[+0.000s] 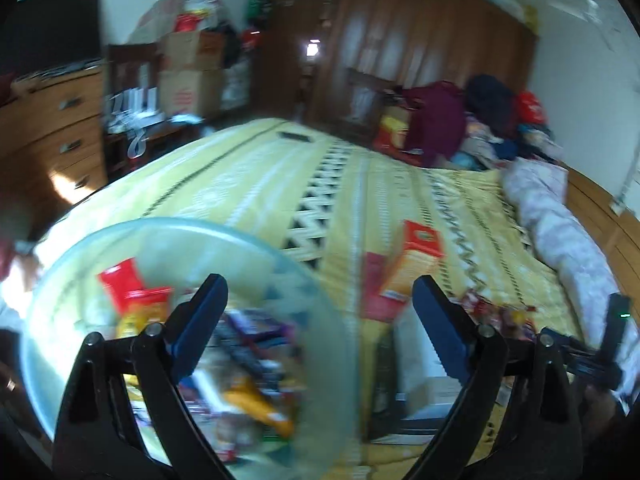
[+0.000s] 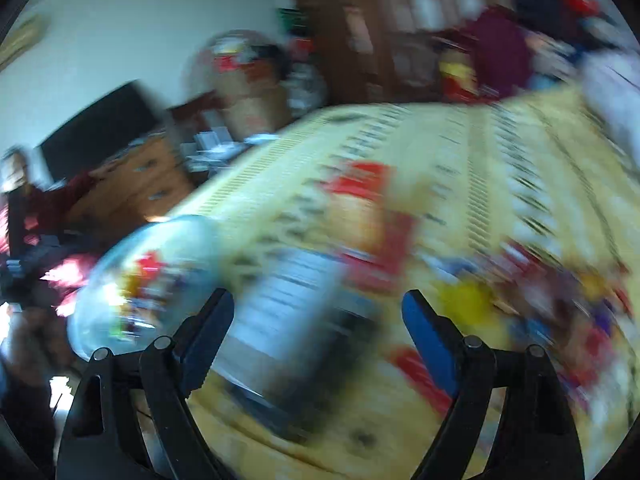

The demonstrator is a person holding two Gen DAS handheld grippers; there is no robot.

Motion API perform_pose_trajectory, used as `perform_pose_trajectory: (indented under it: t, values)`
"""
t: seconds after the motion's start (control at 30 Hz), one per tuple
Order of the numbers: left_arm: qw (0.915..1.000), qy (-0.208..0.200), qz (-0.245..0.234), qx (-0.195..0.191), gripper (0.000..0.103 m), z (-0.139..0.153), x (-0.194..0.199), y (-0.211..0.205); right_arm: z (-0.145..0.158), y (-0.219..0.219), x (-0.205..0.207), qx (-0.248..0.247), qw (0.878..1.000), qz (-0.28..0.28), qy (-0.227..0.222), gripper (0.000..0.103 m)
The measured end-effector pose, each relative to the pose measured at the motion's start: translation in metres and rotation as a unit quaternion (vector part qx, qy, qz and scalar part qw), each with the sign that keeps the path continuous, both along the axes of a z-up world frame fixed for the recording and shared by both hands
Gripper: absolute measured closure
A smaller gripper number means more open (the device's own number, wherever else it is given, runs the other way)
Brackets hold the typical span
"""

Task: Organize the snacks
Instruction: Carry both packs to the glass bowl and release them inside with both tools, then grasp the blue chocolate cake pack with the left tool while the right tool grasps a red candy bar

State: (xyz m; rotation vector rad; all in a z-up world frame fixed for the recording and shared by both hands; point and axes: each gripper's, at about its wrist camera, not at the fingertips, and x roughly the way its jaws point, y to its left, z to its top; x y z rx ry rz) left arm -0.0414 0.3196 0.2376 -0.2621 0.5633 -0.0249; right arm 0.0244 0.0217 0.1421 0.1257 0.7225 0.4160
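A clear plastic bowl holding several snack packets sits on the yellow bedspread at lower left. My left gripper is open and empty, its left finger over the bowl. An orange-and-red snack box lies on the bed beyond it, next to a white box. More small packets lie at right. In the blurred right wrist view, my right gripper is open and empty above a white-and-dark box; the bowl is to its left and loose packets to its right.
The bed has a patterned yellow cover, with a rolled pale blanket along its right side and piled clothes at the far end. A wooden dresser stands left, a wardrobe behind.
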Motion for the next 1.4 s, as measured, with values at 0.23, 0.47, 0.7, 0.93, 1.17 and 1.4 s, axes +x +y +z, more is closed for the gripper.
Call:
perform_pose_trajectory:
  t: [0.23, 0.47, 0.7, 0.93, 1.17, 1.4]
  values:
    - [0.9900, 0.013, -0.140, -0.010, 0.008, -0.005, 0.007, -0.102, -0.084, -0.225, -0.019, -0.043, 0.963, -0.242, 0.114, 0.015]
    - [0.9705, 0.062, -0.232, -0.015, 0.008, -0.030, 0.013, -0.175, -0.126, -0.249, 0.005, -0.227, 0.952, -0.092, 0.183, 0.015]
    - [0.9507, 0.124, -0.284, -0.006, 0.008, -0.063, 0.015, -0.243, -0.154, -0.265, 0.039, -0.240, 0.949, -0.054, 0.198, 0.029]
    - [0.9362, 0.155, -0.315, -0.025, 0.008, -0.097, 0.045, -0.291, -0.119, -0.267, -0.007, -0.105, 0.979, -0.097, 0.148, 0.083]
    - [0.9300, 0.214, -0.298, -0.020, 0.009, -0.154, 0.099, -0.333, -0.108, -0.252, -0.052, -0.097, 0.980, -0.097, 0.141, 0.032]
    - [0.9264, 0.253, -0.279, -0.015, 0.009, -0.190, 0.139, -0.365, -0.077, -0.275, -0.038, -0.096, 0.984, -0.106, 0.101, 0.018]
